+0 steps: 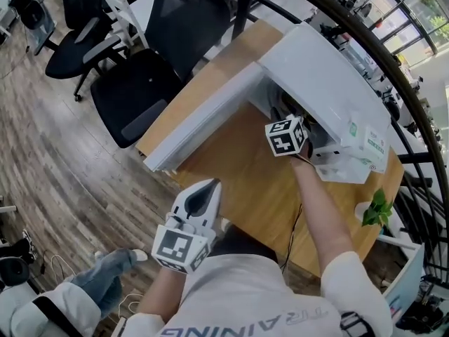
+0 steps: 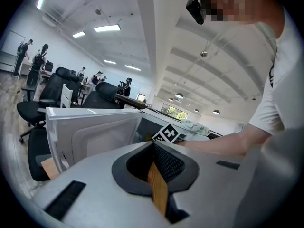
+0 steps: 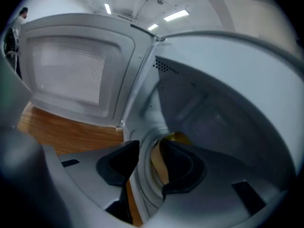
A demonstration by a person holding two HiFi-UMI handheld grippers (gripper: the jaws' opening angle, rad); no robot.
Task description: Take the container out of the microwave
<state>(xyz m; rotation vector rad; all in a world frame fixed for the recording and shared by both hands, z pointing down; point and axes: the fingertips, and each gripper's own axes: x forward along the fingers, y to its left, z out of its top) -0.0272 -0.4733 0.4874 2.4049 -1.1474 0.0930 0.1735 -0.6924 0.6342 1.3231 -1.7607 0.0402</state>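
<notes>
Two fingers of the right gripper [image 3: 150, 148] stand released at the open microwave [image 1: 323, 76], what looks like the yellowish container [image 3: 179, 137] inside just beyond; left gripper [image 2: 153, 146] clenched empty; next, reach in and grasp.

The light-brown wooden desk [image 1: 245, 181] carries a white box-shaped microwave oven [image 1: 330, 76] at its far side. The oven's white door [image 1: 203, 118] stands swung open over the desk's left part. A small green leafy plant [image 1: 377, 209] in a white pot sits at the right edge. A thin dark cable [image 1: 293, 234] runs across the desk surface at its near edge.
</notes>
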